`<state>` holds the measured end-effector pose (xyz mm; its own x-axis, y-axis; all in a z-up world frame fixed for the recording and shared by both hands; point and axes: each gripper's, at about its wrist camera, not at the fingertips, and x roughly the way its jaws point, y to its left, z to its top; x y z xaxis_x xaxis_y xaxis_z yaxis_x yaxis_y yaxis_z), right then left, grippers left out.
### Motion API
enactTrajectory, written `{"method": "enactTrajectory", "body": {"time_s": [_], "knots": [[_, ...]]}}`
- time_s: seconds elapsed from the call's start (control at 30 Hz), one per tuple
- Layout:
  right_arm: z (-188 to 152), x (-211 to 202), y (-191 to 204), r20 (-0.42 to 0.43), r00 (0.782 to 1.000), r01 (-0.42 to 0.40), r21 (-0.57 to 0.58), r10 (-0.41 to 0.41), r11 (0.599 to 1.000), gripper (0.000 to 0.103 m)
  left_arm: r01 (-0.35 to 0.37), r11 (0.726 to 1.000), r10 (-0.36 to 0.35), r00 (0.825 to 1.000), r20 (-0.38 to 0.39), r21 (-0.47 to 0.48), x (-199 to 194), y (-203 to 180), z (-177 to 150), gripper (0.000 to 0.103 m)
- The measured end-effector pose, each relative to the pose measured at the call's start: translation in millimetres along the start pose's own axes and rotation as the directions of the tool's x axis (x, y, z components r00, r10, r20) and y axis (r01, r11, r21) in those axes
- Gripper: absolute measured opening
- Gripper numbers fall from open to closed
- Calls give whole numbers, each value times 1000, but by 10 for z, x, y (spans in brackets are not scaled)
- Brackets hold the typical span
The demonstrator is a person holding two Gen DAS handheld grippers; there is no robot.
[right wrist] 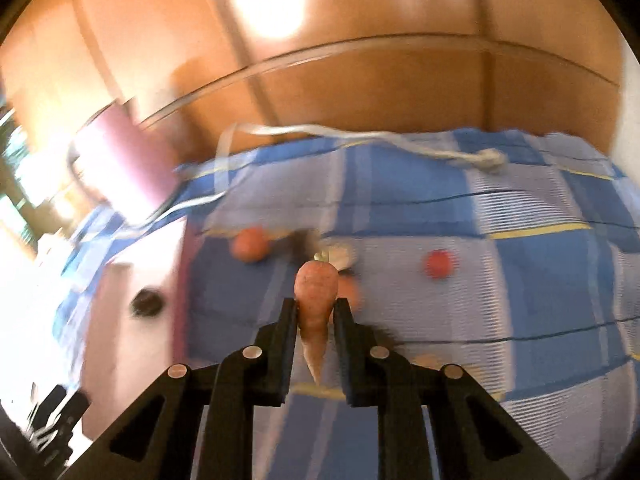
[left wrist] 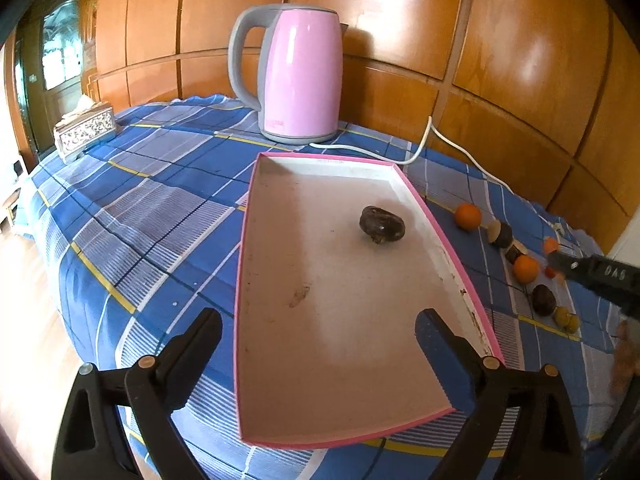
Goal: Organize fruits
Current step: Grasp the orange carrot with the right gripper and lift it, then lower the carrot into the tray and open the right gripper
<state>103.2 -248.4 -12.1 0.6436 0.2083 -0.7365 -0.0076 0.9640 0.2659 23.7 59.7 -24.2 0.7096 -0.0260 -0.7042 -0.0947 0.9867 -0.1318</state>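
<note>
Between the two fingers of the right gripper (right wrist: 316,312) sits a small carrot (right wrist: 315,300), pressed on both sides, its thick leafy end pointing away from the camera and its thin tip hanging back toward the gripper's body; it is lifted clear of the blue checked tablecloth (right wrist: 520,280), and the right wrist view is blurred, so small details are hard to read. To the left of it in that view lies the pink-edged tray (right wrist: 120,320) with one dark round fruit (right wrist: 147,303) inside. The left wrist view shows the same tray (left wrist: 256,240) more clearly: only this dark fruit (left wrist: 382,224) rests on its white floor, and the rest of the floor is bare. The left gripper (left wrist: 318,334) stands wide open over the near end of the tray and holds nothing. On the cloth just beside the tray's right edge a row of pieces waits: an orange (left wrist: 467,216), a second orange (left wrist: 525,268), a dark fruit (left wrist: 543,300), small yellow-green fruits (left wrist: 567,319) and some others too small to name. Behind the tray stand a pink kettle (left wrist: 300,76) with its white cord (left wrist: 424,144), and a tissue box (left wrist: 85,133) farther left. In my judgement the task is in an early stage: one piece is placed, one is being carried, most are still left outside
</note>
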Motion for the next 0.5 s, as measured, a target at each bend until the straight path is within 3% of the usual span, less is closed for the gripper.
{"method": "enactTrajectory", "body": {"time_s": [0.3,0.5], "knots": [[-240,328,930,-159,974,-188,-155,163,970,18,-13,999,13,1000,9,-42,-56,166,8,101],[-256,477,1303,-201,964,-213,-204,172,956,18,-22,997,22,1000,4,-72,-56,273,-2,101]]}}
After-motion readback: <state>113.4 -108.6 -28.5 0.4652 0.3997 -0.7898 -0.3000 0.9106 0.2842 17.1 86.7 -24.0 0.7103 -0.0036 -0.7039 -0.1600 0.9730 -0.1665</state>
